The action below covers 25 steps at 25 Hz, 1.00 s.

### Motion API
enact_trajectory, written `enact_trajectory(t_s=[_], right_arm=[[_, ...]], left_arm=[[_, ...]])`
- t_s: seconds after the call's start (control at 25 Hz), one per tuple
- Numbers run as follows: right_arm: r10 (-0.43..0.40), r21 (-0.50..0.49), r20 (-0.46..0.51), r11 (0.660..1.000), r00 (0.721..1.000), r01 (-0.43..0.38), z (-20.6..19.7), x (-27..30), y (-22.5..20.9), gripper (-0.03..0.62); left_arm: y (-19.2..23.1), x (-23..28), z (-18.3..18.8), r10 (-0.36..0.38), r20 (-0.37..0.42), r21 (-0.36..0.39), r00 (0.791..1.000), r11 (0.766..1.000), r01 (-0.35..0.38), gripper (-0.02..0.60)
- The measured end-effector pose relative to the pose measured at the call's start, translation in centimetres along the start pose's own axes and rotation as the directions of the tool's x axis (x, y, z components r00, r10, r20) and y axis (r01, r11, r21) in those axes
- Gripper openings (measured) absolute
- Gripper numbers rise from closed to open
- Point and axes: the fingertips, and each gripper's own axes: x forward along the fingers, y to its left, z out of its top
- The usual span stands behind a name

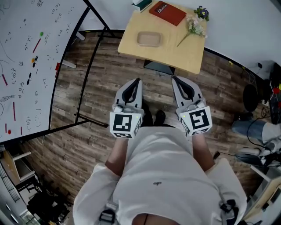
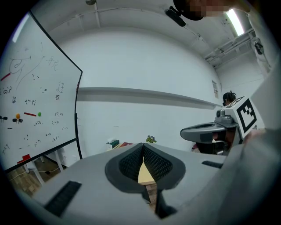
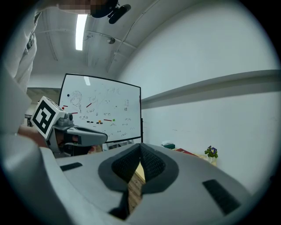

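I hold both grippers in front of my chest, above the wooden floor, well short of the light wooden table (image 1: 131, 46). My left gripper (image 1: 137, 81) is shut with nothing between its jaws, and its view shows the tips (image 2: 142, 145) pressed together. My right gripper (image 1: 174, 79) is likewise shut and empty, its tips (image 3: 140, 145) meeting. On the table lie a shallow tan tray (image 1: 149, 39), a red book (image 1: 167, 12), a sprig of flowers (image 1: 193, 24) and a green and white box (image 1: 142, 4). Each gripper sees the other one beside it.
A whiteboard (image 1: 26, 57) on a black stand (image 1: 90, 66) leans at the left, its foot bar on the floor near my left gripper. Cables, a dark round stool (image 1: 251, 97) and gear crowd the right side. My shoes (image 1: 153, 117) show between the grippers.
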Motion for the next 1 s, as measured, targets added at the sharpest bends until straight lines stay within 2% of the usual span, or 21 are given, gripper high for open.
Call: enact_trajectory(t_s=[0.6,1.0], right_arm=[[-0.041,-0.021,-0.031,0.999,0.999,0.041,1.2,5.4,-1.0,0.008],[-0.064,-0.027,-0.063,0.998,0.996,0.062,1.7,10.1,-2.7,0.053]], left_arm=[[4.5,4.5,0.6,-0.065,-0.008,-0.006,0.998,0.998,0.065,0.006],[7.8,8.7,1.2,-0.102,-0.016,0.008,0.995,0.995,0.102,0.008]])
